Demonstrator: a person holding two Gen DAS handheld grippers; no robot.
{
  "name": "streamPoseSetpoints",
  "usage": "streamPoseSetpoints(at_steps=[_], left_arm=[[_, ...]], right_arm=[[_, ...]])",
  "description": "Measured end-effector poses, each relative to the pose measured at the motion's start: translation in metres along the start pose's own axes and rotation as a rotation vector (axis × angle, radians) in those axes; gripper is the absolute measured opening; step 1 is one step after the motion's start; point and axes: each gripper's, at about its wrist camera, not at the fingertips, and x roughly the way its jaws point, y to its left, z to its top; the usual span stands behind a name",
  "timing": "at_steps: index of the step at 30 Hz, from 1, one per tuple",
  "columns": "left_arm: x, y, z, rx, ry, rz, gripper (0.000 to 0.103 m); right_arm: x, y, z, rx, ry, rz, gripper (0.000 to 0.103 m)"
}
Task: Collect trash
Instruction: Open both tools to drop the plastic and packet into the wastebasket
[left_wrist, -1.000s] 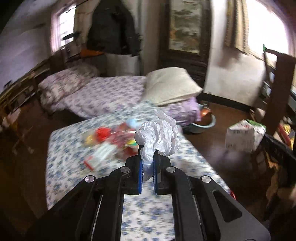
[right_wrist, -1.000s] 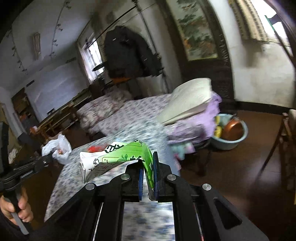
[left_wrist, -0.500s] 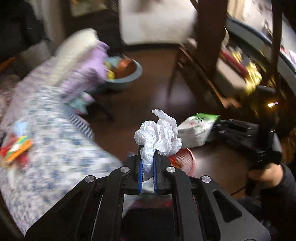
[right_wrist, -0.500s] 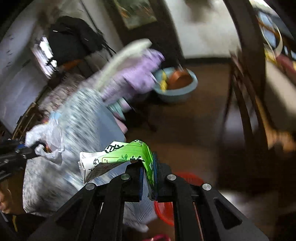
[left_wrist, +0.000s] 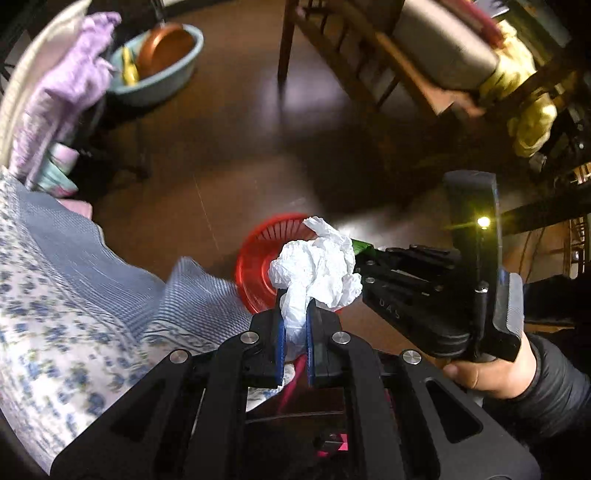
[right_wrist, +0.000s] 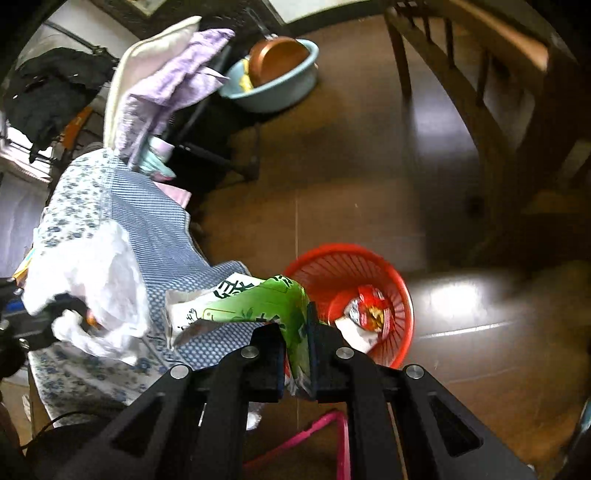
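Dark wood floor carries a red basket (right_wrist: 391, 280) holding one wrapper (right_wrist: 364, 314). Above the basket, my left gripper (left_wrist: 294, 332) pinches a white bag (left_wrist: 317, 269). Beside it, my right gripper (right_wrist: 297, 343) clamps a green packet (right_wrist: 255, 302).

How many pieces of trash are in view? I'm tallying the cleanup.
3: crumpled white plastic bag clamped in the left tool, green-and-white paper packet clamped in the right tool, red-and-silver wrapper inside the red plastic basket. More may be hidden.
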Motion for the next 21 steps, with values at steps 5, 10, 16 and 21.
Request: streamPoseSetpoints(at_steps=[5, 10, 16, 21], left_arm=[[0.037, 0.009, 0.006, -0.066, 0.098, -0.068, 0.016], [0.055, 0.016, 0.004, -0.101, 0.133, -0.065, 0.035], [0.039, 0.021, -0.001, -0.136, 0.089, -0.062, 0.046], [0.009, 0.024, -0.005, -0.126, 0.0, -0.035, 0.055]], right_arm=[[0.02, -0.014, -0.004, 0.047, 0.043, -0.013, 0.015], [0.023, -0.025, -0.005, 0.08, 0.017, -0.077, 0.055], [0.013, -0.026, -0.001, 0.078, -0.005, -0.083, 0.055], [-0.006, -0.014, 0.004, 0.041, -0.052, -0.155, 0.078]])
